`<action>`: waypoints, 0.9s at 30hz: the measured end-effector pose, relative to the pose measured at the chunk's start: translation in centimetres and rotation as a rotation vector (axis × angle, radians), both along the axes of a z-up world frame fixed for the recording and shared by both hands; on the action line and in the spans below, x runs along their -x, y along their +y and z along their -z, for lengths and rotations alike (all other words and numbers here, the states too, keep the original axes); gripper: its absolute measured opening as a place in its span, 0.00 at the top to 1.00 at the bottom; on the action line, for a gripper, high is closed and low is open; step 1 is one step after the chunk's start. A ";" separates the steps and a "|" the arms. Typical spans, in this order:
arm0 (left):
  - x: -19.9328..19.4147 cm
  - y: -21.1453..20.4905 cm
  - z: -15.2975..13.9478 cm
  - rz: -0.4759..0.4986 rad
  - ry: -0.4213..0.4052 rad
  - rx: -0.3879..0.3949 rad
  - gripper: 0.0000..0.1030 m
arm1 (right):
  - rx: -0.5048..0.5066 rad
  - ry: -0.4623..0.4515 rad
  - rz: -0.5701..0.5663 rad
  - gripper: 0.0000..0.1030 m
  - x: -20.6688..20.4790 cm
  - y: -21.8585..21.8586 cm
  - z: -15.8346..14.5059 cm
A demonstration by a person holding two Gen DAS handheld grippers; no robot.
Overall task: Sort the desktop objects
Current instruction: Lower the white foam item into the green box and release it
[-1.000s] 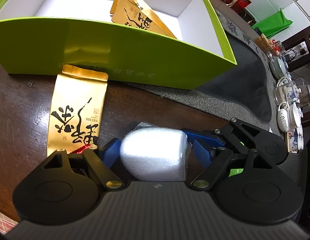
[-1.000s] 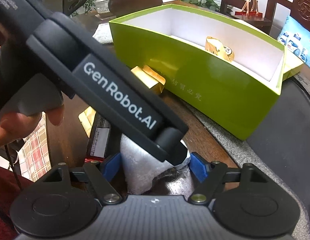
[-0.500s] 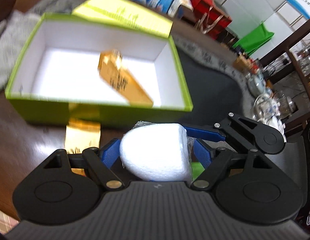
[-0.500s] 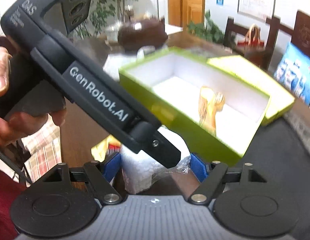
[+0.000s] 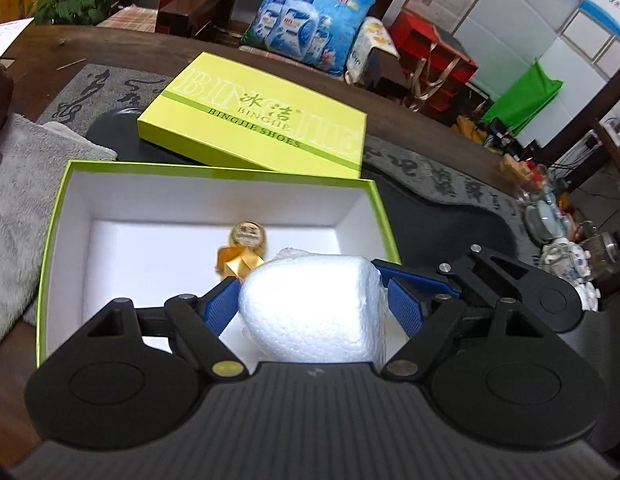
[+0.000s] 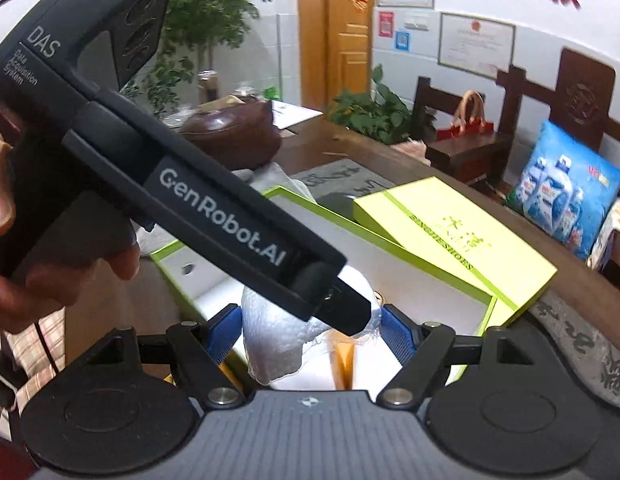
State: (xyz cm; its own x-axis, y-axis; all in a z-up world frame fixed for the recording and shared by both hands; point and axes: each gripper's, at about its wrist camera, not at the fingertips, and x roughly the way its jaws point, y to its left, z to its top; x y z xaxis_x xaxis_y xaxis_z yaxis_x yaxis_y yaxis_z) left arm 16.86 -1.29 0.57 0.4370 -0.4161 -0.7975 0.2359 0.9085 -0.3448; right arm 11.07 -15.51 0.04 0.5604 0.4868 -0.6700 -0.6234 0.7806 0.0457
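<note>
Dark wood worktop (image 5: pixel 50 46) with a grey, calligraphy-printed mat (image 5: pixel 461 180) over it and a fuzzy grey towel (image 5: pixel 18 184) on the left; sitting on that is the box (image 5: pixel 54 216), a big rectangular cardboard thing, lime green outside, smooth white inside, open at the top; its flat lid (image 5: pixel 266 120) lies just behind it, same glossy green with printed lettering; inside the box there's a crinkly gold foil pouch (image 5: pixel 244 250) near the back wall, a bit blurry; the left claw (image 5: pixel 310 300) has its blue ribbed pads pressed on both sides of the foam (image 5: pixel 313 308), a chunky white block with rounded corners and a pebbly beaded surface, held up over the front part of the open box; from the right wrist view the right claw (image 6: pixel 311 332) has its blue pads on either side of the same foam (image 6: pixel 270 344); can't tell if they're actually squeezing it, since the left tool's black body crosses right in front.
</note>
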 end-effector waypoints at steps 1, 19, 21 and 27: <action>-0.6 0.0 0.4 -0.003 0.012 -0.003 0.23 | 0.004 0.007 0.008 0.25 -0.3 0.0 0.1; -4.5 0.5 3.5 -0.005 0.052 -0.042 0.23 | 0.043 0.143 0.105 0.24 -5.6 0.2 5.0; -4.5 0.7 3.4 -0.010 0.049 -0.042 0.23 | 0.044 0.147 0.106 0.23 -5.7 0.1 5.2; -4.0 1.1 3.0 -0.030 0.040 -0.049 0.23 | 0.048 0.156 0.115 0.18 -5.6 0.0 5.4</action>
State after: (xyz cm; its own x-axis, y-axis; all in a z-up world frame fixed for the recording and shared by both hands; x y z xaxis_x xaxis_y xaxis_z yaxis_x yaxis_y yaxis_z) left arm 20.84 -0.16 -2.44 0.4158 -0.3628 -0.8339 0.1948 0.9312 -0.3080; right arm 16.70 -15.52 -5.37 0.4983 0.3905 -0.7740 -0.5180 0.8501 0.0954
